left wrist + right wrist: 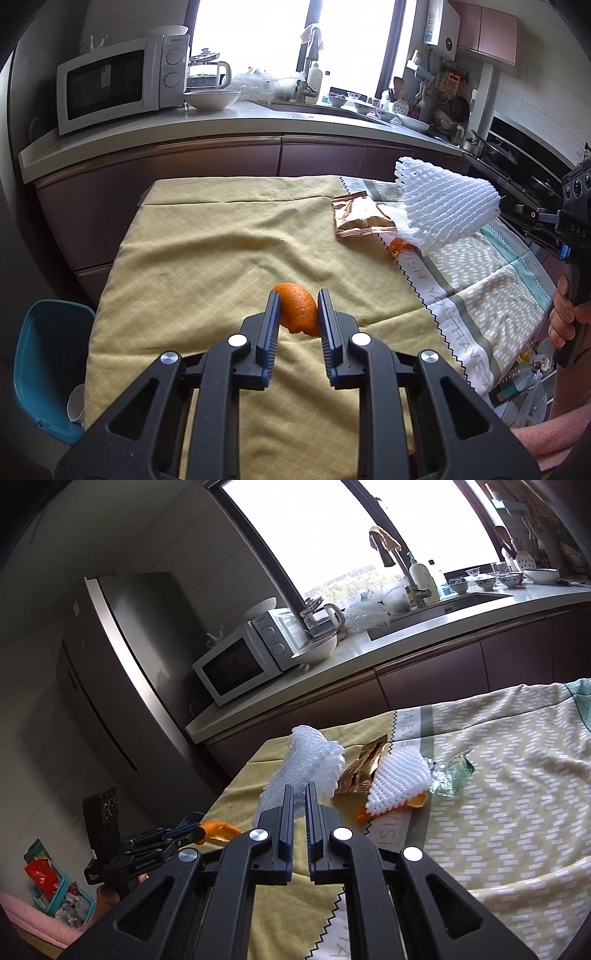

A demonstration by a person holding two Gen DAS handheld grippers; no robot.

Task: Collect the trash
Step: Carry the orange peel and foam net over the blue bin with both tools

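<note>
My left gripper (298,297) is shut on an orange peel (299,310) above the yellow tablecloth (207,258); it also shows in the right wrist view (218,830). My right gripper (300,790) is shut on a white foam fruit net (303,771), held above the table; the net shows in the left wrist view (447,206). On the table lie a gold snack wrapper (358,218), a second foam net (400,779) over orange peel pieces (415,800), and a clear crumpled wrapper (452,777).
A blue bin (48,365) stands on the floor left of the table. A patterned cloth (487,295) covers the table's right part. A counter with a microwave (118,83), bowl and sink runs behind. A basket of packets (51,890) sits on the floor.
</note>
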